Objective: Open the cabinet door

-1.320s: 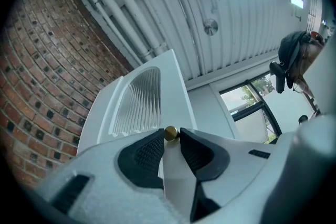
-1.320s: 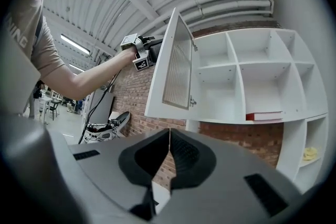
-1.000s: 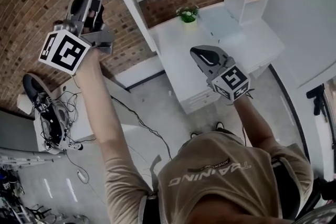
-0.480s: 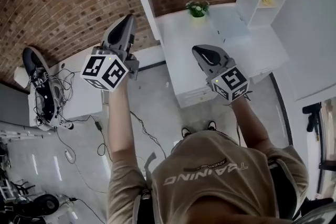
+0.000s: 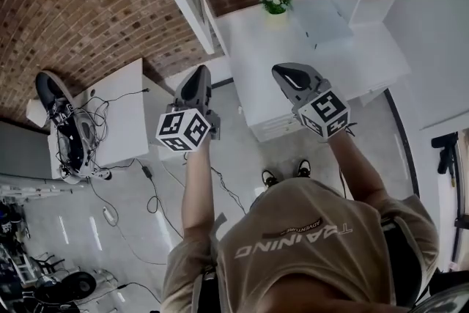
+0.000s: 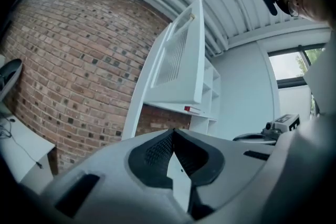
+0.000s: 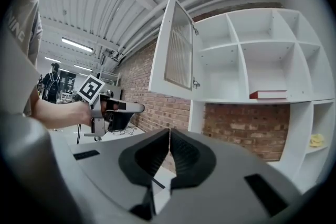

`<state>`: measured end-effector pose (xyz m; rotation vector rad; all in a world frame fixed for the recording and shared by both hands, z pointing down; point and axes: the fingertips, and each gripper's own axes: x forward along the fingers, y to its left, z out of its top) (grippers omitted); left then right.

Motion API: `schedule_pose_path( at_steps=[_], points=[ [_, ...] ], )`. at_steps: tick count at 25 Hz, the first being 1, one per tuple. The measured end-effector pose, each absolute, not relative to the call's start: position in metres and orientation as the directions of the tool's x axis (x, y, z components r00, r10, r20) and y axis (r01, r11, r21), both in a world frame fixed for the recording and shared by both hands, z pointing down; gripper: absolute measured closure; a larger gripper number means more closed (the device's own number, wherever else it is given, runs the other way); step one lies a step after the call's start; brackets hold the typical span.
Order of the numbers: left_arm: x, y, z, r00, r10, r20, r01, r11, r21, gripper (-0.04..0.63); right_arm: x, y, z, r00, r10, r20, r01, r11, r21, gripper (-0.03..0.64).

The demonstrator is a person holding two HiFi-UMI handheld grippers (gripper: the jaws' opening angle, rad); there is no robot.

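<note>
Brick wall [image 5: 88,4] — one door [image 7: 176,52], apparently open

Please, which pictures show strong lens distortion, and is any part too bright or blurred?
Right gripper view: strong fisheye, the cabinet door bows, the corners are black. Left gripper view: the same bending on the brick wall; the window is washed out. Head view: rather dim, sharp, milder curving.

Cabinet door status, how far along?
Done: the cabinet door stands swung wide, shelves exposed. In hand: nothing; the left gripper and right gripper are both shut, empty, clear of the door. Left: nothing that shows.
</note>
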<state>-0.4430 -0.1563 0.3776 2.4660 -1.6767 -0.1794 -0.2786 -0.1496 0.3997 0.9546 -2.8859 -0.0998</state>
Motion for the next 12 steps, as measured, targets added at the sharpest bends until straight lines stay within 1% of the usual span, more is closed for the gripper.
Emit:
schedule_pose_path(
  at_steps=[4, 8, 12],
  points=[
    [-0.413, -0.159, 0.404, 0.385, -0.922, 0.035, -0.909, -0.372, 0.187, 0.586, -0.261, -0.149, 0.412, -0.786, -0.612, 0.089, -0.607, 0.791, 0.078, 0.603],
    [-0.376, -0.154, 0.413, 0.386, -0.922, 0.026, -0.915, -0.379, 0.141, 0.586, -0.245, -0.143, 0.428, -0.774, -0.624, 0.109, -0.623, 0.781, 0.046, 0.603],
    [-0.335, -0.153, 0.412, 0.423, -0.906, 0.018, -0.902, -0.419, 0.100, 0.586, -0.230, -0.140, 0.433, -0.770, -0.628, 0.110, -0.628, 0.777, 0.044, 0.603]
  ],
)
